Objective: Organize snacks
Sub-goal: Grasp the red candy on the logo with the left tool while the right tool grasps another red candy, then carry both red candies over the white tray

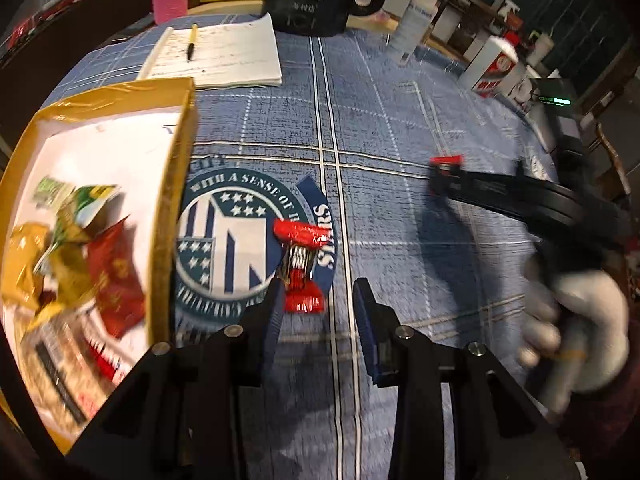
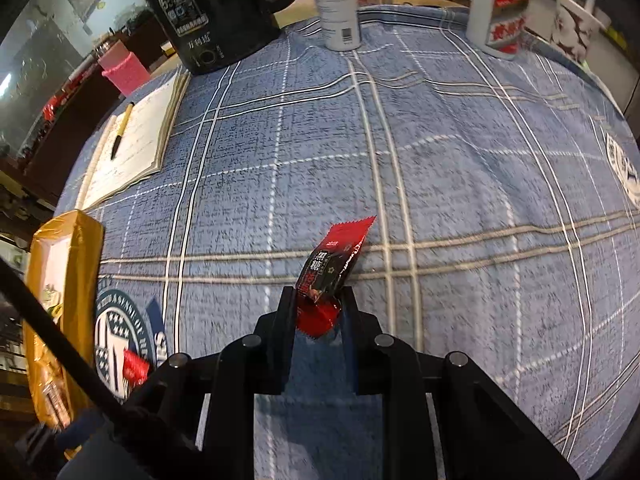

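Observation:
A red and black snack packet lies on the blue checked tablecloth, just ahead of my left gripper, which is open with its left finger beside the packet. The packet also shows small in the right wrist view. A gold-edged box at the left holds several snack packets; it also shows in the right wrist view. My right gripper is shut on a second red and black snack packet, held above the cloth. The right gripper also appears in the left wrist view.
At the back of the table stand a black kettle, a white bottle, a red and white carton, a pink cup and an open notebook with a pen.

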Demonstrator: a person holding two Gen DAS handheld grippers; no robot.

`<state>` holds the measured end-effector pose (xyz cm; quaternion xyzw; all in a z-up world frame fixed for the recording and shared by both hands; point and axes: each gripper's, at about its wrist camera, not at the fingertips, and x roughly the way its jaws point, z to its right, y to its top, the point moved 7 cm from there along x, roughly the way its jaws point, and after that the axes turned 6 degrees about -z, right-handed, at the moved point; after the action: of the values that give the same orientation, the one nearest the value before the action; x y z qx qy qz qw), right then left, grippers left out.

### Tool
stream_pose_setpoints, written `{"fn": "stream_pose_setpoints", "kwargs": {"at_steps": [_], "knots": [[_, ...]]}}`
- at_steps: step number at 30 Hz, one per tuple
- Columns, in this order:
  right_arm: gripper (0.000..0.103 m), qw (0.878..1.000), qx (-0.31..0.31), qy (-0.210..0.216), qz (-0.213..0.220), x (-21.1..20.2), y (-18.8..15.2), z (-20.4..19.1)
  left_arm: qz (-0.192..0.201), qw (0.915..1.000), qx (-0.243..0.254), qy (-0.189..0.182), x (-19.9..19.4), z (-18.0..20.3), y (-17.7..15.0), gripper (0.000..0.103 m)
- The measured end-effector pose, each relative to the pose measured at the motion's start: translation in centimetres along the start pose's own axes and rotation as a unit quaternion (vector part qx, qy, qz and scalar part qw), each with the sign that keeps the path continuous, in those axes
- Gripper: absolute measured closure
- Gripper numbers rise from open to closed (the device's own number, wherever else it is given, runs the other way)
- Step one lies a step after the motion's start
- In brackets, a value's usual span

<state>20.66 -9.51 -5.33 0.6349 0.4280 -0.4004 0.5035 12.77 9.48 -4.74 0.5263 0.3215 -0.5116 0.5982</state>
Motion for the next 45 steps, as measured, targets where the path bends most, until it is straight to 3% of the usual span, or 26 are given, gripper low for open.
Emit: {"fn": "stream_pose_setpoints", "kwargs": {"at_steps": [7, 9, 11, 17, 30, 37, 45], "knots": [[0.083, 0.999, 0.007, 0.040, 0.002, -2.6, -2.9, 1.5, -0.020, 0.9986, 0.031, 0.038, 3.5, 0.3, 1.1, 0.066], [0.083, 0.999, 0.004, 0.043, 0.004, -3.1, -3.4, 1.5, -0.012, 0.9987, 0.036, 0.035, 3.7, 0.3, 1.3, 0.071], [0.083, 0.999, -0.001, 0.042, 0.008, -3.6, -4.1, 1.7, -0.012, 0.9987, 0.035, 0.036, 3.8, 0.2, 1.3, 0.082], [0.083, 0.999, -0.018, 0.040, 0.016, -4.8, -5.5, 1.7, 0.004, 0.9997, 0.015, 0.019, 2.9, -0.4, 0.9, 0.084], [0.083, 0.995, -0.072, 0.069, 0.016, -7.1, -8.8, -2.1, 0.073, 0.9966, -0.034, 0.016, -5.4, -0.4, -2.6, 0.084], [0.083, 0.989, -0.121, 0.081, 0.022, -9.3, -11.6, -6.0, 0.117, 0.9891, -0.059, 0.068, -10.3, -2.8, -4.6, 0.084], [0.083, 0.979, -0.181, 0.070, 0.066, -11.9, -12.8, -10.3, 0.148, 0.9786, -0.082, 0.118, -14.3, -6.2, -6.2, 0.084]]}}
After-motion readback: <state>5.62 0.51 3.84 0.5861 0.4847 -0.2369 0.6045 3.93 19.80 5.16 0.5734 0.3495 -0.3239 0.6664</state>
